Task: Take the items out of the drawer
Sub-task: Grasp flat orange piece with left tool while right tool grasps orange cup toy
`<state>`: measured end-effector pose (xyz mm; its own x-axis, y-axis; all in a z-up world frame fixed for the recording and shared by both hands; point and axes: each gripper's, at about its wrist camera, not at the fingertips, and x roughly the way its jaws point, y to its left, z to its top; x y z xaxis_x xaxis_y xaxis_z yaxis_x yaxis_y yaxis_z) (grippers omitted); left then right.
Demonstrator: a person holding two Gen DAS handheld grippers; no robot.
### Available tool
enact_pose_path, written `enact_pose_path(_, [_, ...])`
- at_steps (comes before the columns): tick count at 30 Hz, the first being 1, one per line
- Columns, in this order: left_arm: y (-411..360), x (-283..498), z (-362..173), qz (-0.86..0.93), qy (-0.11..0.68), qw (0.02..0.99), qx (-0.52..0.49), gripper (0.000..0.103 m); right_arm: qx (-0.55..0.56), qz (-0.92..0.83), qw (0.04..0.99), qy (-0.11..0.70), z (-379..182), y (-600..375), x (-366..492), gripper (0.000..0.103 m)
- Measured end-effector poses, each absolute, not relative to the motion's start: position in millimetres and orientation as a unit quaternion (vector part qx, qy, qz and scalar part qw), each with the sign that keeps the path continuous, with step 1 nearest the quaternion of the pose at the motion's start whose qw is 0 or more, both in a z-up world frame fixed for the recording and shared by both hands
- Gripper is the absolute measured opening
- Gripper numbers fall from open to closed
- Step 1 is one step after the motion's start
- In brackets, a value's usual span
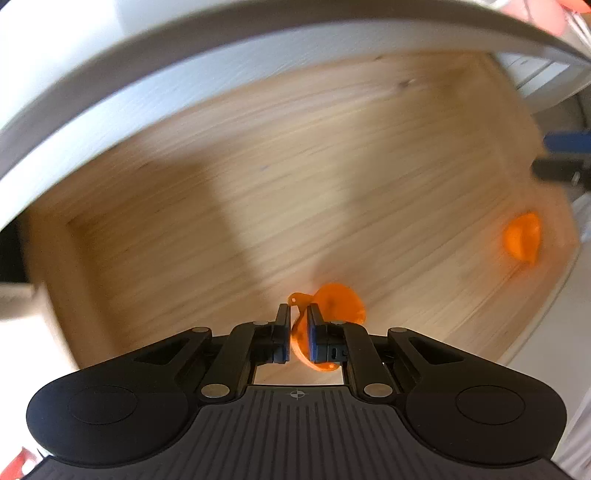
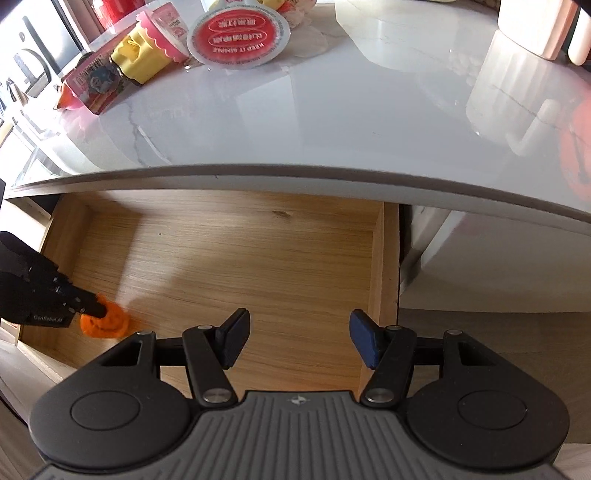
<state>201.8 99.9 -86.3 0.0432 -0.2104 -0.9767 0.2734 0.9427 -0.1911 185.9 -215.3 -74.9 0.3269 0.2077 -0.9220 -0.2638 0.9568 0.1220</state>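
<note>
Left gripper [image 1: 296, 334] is clamped on an orange toy [image 1: 334, 306], pads pinching a thin edge of it. Toy sits low in the drawer [image 1: 221, 184], on or just off the wood floor, can't tell which. Toy bulges out past the right pad; a small tab with a hole sticks up between the fingertips. Left wrist view is motion-blurred.

Right gripper [image 2: 298, 341] hangs over the drawer's front right part, jaws parted, nothing between the blue pads [image 2: 364, 343]. From it, the left gripper comes in from the far left, black fingers on the toy [image 2: 107, 322] near the drawer's front left corner.

Second orange piece [image 1: 522, 240] shows far right of the left gripper, against the drawer's side wall; too blurred to identify, and not visible in the right wrist view.

Drawer is pulled out from under the white marbled counter [image 2: 332, 122]. Otherwise bare wood.

On the counter, beyond the right gripper and to its left: a round red-labelled lid [image 2: 238, 33], a pink-and-yellow cup [image 2: 155, 48], a printed packet [image 2: 94, 83]. Pale container [image 2: 532, 26] at far right.
</note>
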Motion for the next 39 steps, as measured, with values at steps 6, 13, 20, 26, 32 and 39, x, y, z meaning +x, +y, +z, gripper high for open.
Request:
enact_pose_path(6, [97.8, 205.6, -88.4, -0.206, 0.667, 0.716, 0.02, 0.011, -0.027, 0.197, 0.744, 0.638, -91.0, -207.6, 192.4, 0.061])
enact_pose_path(13, [77.3, 204.6, -70.0, -0.246, 0.664, 0.703, 0.056, 0.011, -0.179, 0.196, 0.678, 0.685, -124.0, -170.0, 191.4, 0.063])
enact_pose_path(20, [54.6, 207.4, -85.9, -0.247, 0.671, 0.697, 0.058, 0.011, -0.21, 0.187, 0.622, 0.731, -149.2, -156.0, 200.0, 0.064])
enact_pose_path(26, [51.4, 211.8, -94.9, -0.245, 0.676, 0.693, 0.052, 0.011, -0.219, 0.185, 0.605, 0.743, -157.5, -150.8, 206.2, 0.063])
enact_pose_path(32, [48.5, 213.5, -99.5, -0.242, 0.68, 0.69, 0.054, 0.011, -0.218, 0.199, 0.612, 0.734, -156.6, -150.1, 206.4, 0.051])
enact_pose_path(39, [46.5, 213.3, -101.5, -0.238, 0.681, 0.69, 0.057, 0.011, -0.195, 0.204, 0.722, 0.632, -110.3, -160.5, 193.2, 0.051])
